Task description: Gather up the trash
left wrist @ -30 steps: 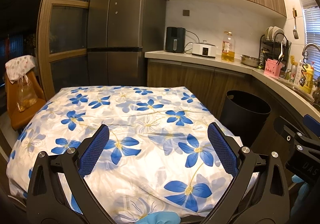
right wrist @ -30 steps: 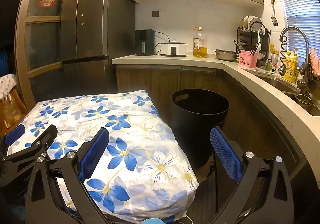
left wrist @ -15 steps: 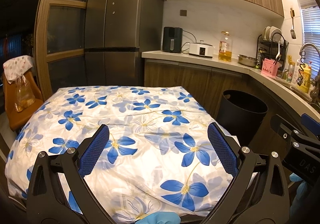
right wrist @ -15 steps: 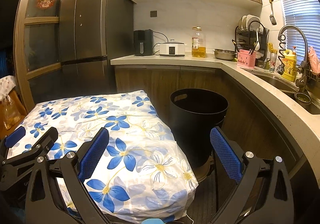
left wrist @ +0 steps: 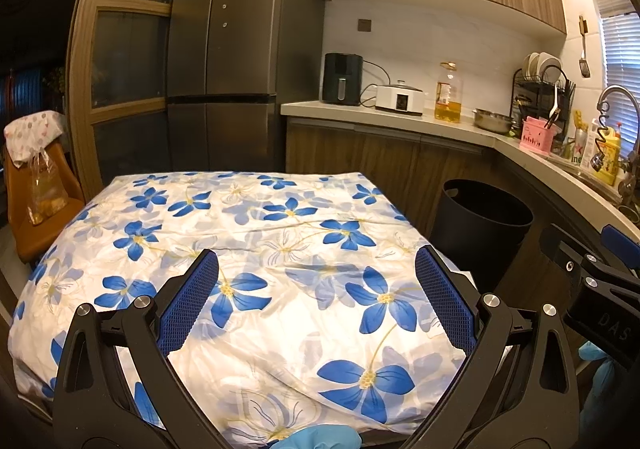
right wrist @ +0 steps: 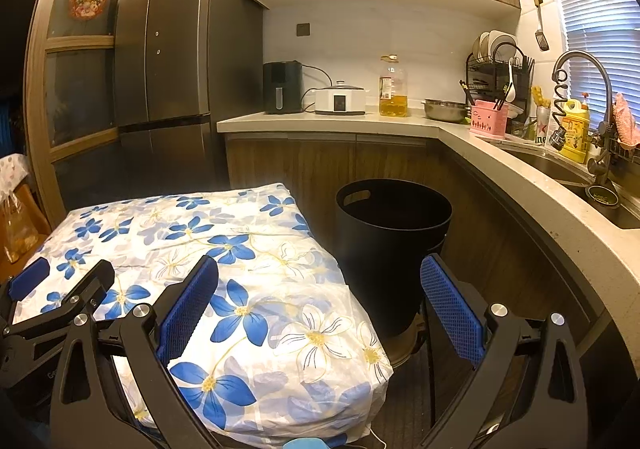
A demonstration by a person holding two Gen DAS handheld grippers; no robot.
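From my left gripper [left wrist: 316, 267] camera the view has crept upward and a little to the right over the last second: the flowered cloth [left wrist: 256, 249] now ends lower in the picture, the black bin [left wrist: 480, 221] has slid left and down, and more of the tap [left wrist: 616, 97] shows at the right edge. My right gripper [right wrist: 318, 273] camera has drifted the same way, only less: the bin [right wrist: 394, 249] sits slightly further left and lower, and the fridge [right wrist: 180, 49] shows a little more. Both pairs of fingers are spread as wide as before.
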